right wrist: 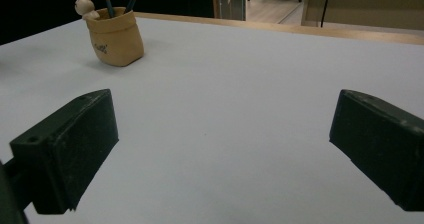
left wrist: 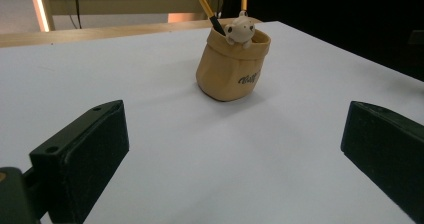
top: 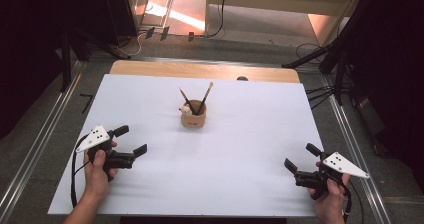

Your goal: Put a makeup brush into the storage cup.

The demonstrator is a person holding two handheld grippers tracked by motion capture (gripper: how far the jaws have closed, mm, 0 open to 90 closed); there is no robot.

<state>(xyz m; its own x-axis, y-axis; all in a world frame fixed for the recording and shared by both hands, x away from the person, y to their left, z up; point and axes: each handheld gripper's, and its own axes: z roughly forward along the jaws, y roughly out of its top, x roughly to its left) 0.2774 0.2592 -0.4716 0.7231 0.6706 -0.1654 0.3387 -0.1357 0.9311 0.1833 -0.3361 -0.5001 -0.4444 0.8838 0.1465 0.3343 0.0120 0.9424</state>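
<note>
From the high view, a tan pen pot stands upright a little beyond the middle of the white table, well apart from both of my tools. Two brushes stick up out of it, splayed in a V: one leans toward the far left, the other toward the far right, their long axes running from the pot's mouth up and away from me. A small pale figurine sits at the pot's left rim. My left gripper is near the table's left edge with its jaws spread wide and nothing between them; my right gripper is near the right front corner, jaws equally wide and empty. Both point inward toward the middle of the table.

In the left gripper view, my jaws stand far apart over bare white surface. The pen pot lies ahead, slightly right of centre, sagging like a soft sack. Dark script is printed on its side; it seems to begin with "B", but I cannot read the rest. The figurine peers over the rim toward me.

In the right gripper view, my jaws are again wide apart with nothing held. The pen pot is far off at upper left, with a small dark mark of lettering too small to read.
</note>
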